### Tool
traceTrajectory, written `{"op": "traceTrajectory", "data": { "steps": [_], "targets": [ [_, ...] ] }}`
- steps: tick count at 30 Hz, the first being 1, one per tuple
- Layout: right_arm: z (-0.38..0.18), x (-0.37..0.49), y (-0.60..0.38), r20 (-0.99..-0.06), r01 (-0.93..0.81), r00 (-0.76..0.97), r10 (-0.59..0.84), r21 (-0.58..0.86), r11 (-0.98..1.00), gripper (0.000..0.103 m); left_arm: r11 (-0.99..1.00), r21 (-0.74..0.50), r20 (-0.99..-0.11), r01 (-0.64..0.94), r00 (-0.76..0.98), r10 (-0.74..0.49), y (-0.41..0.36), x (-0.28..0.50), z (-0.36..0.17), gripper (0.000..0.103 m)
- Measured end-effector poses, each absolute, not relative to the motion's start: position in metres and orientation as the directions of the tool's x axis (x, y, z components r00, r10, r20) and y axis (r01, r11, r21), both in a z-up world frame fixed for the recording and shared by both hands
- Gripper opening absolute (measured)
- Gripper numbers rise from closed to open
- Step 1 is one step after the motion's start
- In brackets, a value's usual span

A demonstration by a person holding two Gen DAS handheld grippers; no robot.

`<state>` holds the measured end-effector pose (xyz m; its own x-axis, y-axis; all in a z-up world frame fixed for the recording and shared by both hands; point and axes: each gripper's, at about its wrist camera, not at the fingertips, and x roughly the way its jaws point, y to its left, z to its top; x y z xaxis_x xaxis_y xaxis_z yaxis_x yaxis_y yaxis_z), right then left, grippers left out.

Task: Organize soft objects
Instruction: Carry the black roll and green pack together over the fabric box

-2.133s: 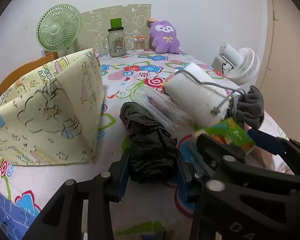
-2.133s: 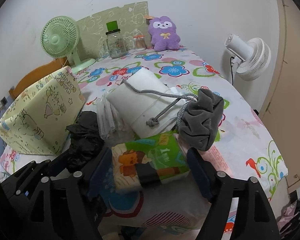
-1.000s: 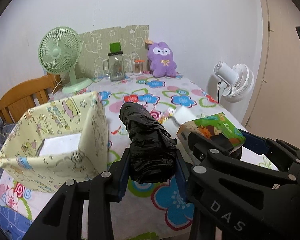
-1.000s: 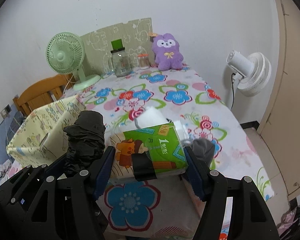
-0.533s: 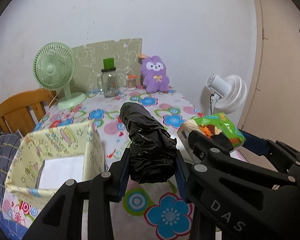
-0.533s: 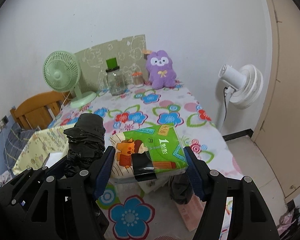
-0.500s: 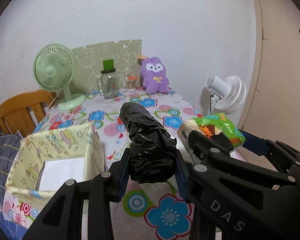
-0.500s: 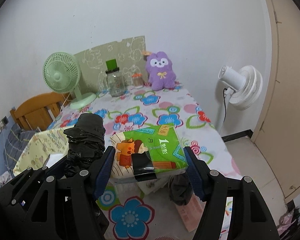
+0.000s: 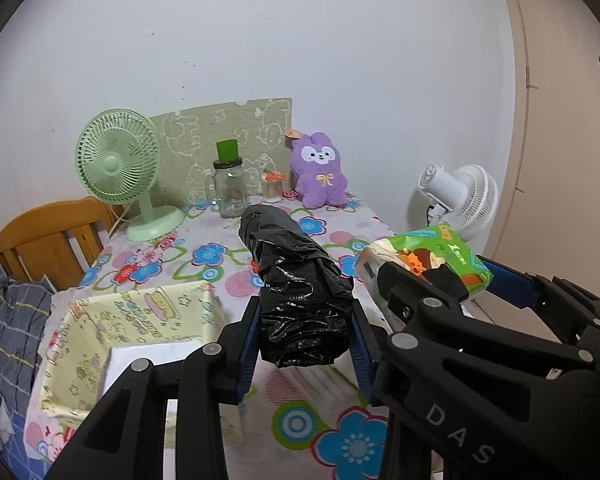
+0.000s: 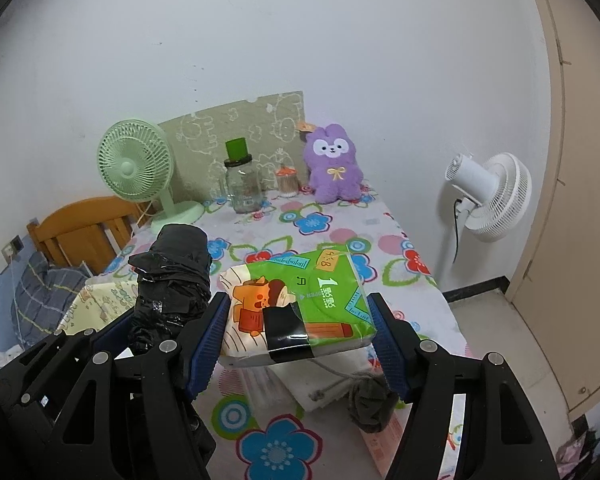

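A crumpled black plastic bag bundle [image 9: 300,300], glossy and rolled lengthwise, hangs above the table, its far end pointing toward twelve o'clock. At its three o'clock is a green tissue pack [image 10: 300,304] with a cartoon print and a black tape strip, held level in the air. Below the pack, at six o'clock, lie a white cloth roll [image 10: 320,388] with a grey cord and a dark grey fabric piece [image 10: 370,404]. A yellow patterned fabric box [image 9: 140,332] stands open at nine o'clock.

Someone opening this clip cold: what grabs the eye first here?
Two loads held up over the flowered table: the left gripper is clamped on a crumpled black plastic bundle, and the right gripper on a green tissue pack, side by side. Below left sits an open yellow box; a purple plush stands at the far wall.
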<state>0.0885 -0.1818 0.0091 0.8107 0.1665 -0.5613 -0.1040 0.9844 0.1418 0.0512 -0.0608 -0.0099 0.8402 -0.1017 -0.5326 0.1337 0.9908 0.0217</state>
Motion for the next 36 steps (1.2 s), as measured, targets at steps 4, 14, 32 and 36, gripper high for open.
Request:
{"op": "traceTrajectory", "data": {
  "steps": [4,14,32,36],
  "targets": [
    [0.013,0.092,-0.171,-0.561,-0.119,0.808,0.181,0.146,0.982,0.071,0.993,0.03,-0.534,0.118,0.841,-0.084,-0.048,0.053,-0.007,0.041],
    [0.018,0.099,-0.134,-0.555,-0.179,0.8,0.228,0.143,0.973,0.071,0.998,0.033,-0.528,0.059,0.848,-0.033,-0.013,0.055,-0.002,0.041],
    [0.011,0.118,-0.065,-0.571,-0.3,0.752,0.328,0.147,0.943,0.071,0.997,0.045,-0.555,-0.066,0.828,0.08,0.05,0.064,-0.011,0.041],
    [0.006,0.121,-0.05,-0.58,-0.321,0.738,0.345,0.148,0.935,0.071,0.995,0.042,-0.564,-0.087,0.82,0.096,0.061,0.066,-0.017,0.041]
  ]
}}
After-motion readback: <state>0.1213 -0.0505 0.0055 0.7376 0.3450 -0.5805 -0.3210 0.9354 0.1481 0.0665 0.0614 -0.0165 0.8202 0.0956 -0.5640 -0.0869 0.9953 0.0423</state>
